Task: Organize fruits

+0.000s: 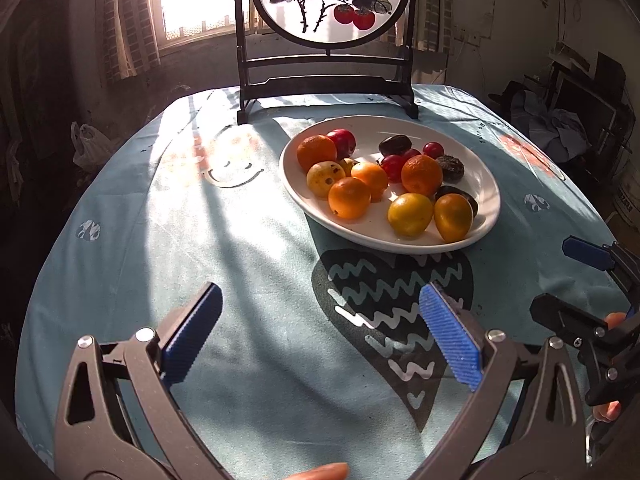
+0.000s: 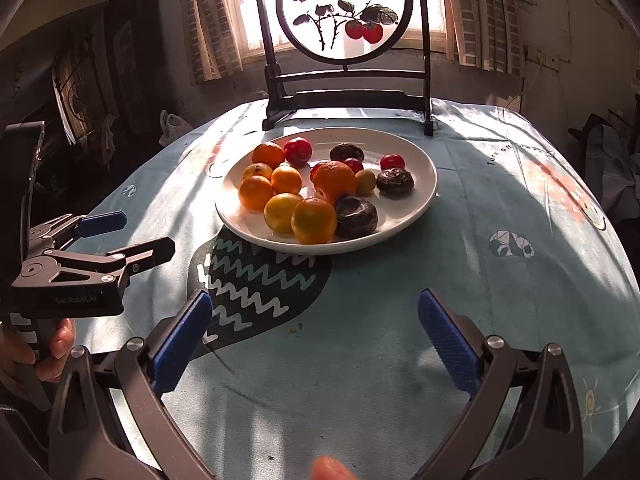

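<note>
A white plate sits past the middle of the table, holding several oranges, yellow fruits, red plums and dark wrinkled fruits. My left gripper hovers open over the cloth, short of the plate, with nothing between its blue pads. My right gripper is also open and holds nothing, near the plate's front rim. Each gripper shows at the edge of the other's view: the right gripper, the left gripper.
A light blue printed tablecloth covers the round table. A dark wooden stand with a round painted screen rises behind the plate at the far edge. Windows glare behind it. A person's fingers grip the left handle.
</note>
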`<action>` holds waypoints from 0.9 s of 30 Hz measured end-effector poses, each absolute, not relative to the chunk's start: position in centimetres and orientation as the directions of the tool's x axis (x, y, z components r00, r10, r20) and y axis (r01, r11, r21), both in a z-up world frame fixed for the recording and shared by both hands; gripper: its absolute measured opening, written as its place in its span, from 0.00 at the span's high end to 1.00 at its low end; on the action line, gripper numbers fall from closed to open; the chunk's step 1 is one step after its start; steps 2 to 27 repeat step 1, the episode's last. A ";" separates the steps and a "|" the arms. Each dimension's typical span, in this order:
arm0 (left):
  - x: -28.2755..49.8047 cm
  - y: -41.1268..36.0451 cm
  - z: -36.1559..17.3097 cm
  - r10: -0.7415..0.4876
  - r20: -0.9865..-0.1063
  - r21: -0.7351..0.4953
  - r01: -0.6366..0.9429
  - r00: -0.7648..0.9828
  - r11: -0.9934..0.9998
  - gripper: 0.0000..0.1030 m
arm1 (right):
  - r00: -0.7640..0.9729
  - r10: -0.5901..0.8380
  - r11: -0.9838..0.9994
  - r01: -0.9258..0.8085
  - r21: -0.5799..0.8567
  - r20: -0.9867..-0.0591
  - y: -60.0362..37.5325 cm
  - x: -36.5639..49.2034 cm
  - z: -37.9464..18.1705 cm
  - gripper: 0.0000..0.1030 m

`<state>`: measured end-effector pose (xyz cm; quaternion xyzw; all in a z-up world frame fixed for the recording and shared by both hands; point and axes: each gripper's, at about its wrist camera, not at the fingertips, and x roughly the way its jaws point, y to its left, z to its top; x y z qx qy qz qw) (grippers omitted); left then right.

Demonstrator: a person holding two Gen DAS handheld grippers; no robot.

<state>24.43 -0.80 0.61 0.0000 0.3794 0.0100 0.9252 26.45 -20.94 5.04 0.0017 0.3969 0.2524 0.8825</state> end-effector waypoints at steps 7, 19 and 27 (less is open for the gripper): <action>24.4 -0.7 0.6 0.018 -0.703 0.004 -0.021 0.711 1.000 0.02 | 0.557 0.447 0.872 -0.444 0.204 -0.699 -21.0 26.4 5.0 0.01; 24.4 -0.7 0.6 0.018 -0.703 0.004 -0.021 0.711 1.000 0.02 | 0.557 0.447 0.872 -0.444 0.204 -0.699 -21.0 26.4 5.0 0.01; 24.4 -0.7 0.6 0.018 -0.703 0.004 -0.021 0.711 1.000 0.02 | 0.557 0.447 0.872 -0.444 0.204 -0.699 -21.0 26.4 5.0 0.01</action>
